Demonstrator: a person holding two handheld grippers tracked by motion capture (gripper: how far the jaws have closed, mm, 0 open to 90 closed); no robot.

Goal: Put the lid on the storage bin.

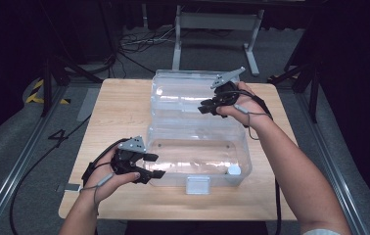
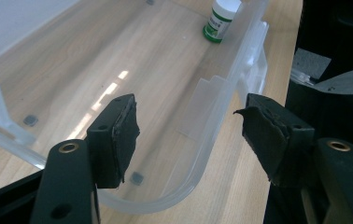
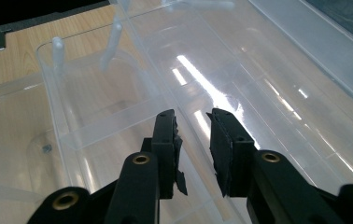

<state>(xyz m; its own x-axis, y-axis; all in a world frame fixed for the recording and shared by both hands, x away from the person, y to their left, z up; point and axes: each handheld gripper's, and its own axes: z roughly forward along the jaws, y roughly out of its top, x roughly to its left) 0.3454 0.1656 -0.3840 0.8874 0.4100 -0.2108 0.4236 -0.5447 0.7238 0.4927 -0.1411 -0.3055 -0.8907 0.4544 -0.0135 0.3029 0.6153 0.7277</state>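
The box is open with the bottle inside; left gripper wide at its rim, right gripper narrow and empty over the lid, closing probably remains.

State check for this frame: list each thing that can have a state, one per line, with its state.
Clear plastic box: open, sitting flat on the table.
Lid: swung back, lying behind the box.
Small bottle: upright inside the box's right front corner, white cap on.
Front latch: undone, hanging at the front wall.
Left gripper: open, jaws straddling the box's corner wall.
Right gripper: jaws narrowly apart over the lid, nothing between them.
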